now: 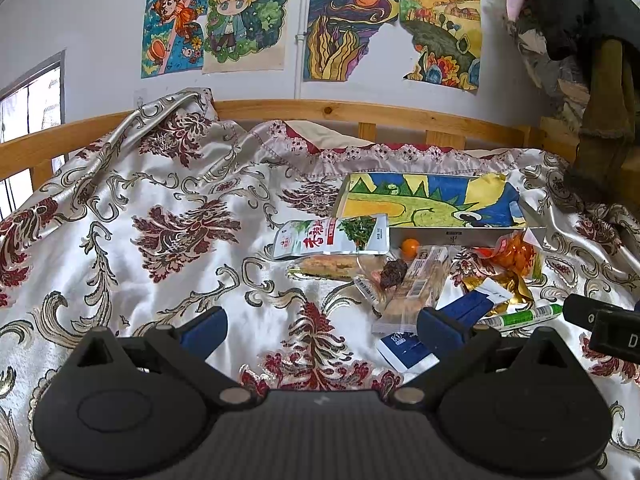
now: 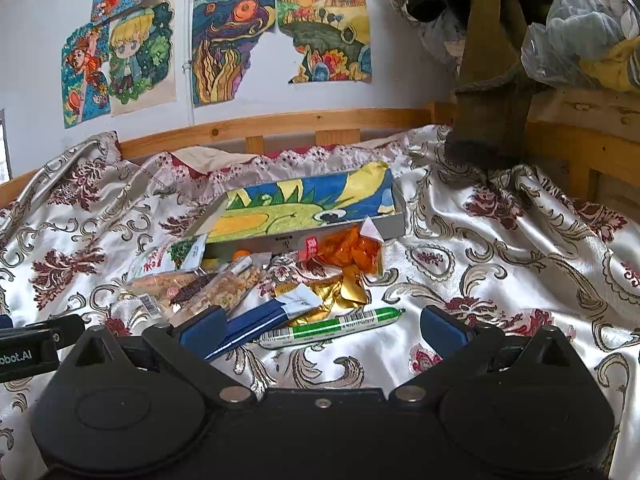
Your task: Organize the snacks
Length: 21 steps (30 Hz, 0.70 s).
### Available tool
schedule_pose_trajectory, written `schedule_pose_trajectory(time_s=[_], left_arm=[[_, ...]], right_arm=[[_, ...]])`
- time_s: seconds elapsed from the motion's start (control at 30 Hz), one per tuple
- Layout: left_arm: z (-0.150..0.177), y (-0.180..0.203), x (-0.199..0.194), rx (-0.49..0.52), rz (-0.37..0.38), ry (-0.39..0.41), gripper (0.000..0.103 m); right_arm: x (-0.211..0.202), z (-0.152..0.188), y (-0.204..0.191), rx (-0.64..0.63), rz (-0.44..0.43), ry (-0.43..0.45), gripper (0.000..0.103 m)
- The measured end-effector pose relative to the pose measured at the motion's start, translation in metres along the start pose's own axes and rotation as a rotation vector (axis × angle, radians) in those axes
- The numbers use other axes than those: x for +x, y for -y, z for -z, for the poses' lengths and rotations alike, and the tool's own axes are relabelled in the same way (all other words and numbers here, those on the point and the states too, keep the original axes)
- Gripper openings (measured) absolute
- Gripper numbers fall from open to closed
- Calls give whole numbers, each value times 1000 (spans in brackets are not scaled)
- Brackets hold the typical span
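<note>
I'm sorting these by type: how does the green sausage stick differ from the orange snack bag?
The green tube-shaped sausage stick is slim, smooth and lies flat on the patterned satin bedspread, nearest the right gripper. The crinkly orange plastic snack bag is bulky, puffed and leans against the shallow box with the crayon drawing. Both are sealed and lie outside the box.

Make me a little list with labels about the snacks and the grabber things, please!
surface: flowered bedspread
box: shallow box lined with a dinosaur drawing, behind the snacks
snacks: green sausage stick, orange packet, green-and-white pouch, small orange ball, all outside the box
left hand-held gripper: open, empty
right hand-held gripper: open, empty, sausage stick lying between its fingers
</note>
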<state>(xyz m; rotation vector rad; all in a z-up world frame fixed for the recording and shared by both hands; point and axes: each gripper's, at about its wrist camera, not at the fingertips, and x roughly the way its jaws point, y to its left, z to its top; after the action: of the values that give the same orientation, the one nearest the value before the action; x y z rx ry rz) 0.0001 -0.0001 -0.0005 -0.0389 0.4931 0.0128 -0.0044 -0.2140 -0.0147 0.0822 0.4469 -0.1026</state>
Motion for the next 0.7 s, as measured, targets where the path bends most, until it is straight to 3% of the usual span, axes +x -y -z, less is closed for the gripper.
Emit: schedule_pose_trajectory(time_s=[0.33,0.47,0.7], left_arm=[[-2,3,12,22,11,-43,103],[-9,4,21,44,36,-58,103],[-17,16,37,144,107,-56,103]], right_arm=[[7,-9,-2,-13,22,-45,102],[20,-25,7,-31,-42,-105,102],[45,-38,28,-338,-136,-106,102]])
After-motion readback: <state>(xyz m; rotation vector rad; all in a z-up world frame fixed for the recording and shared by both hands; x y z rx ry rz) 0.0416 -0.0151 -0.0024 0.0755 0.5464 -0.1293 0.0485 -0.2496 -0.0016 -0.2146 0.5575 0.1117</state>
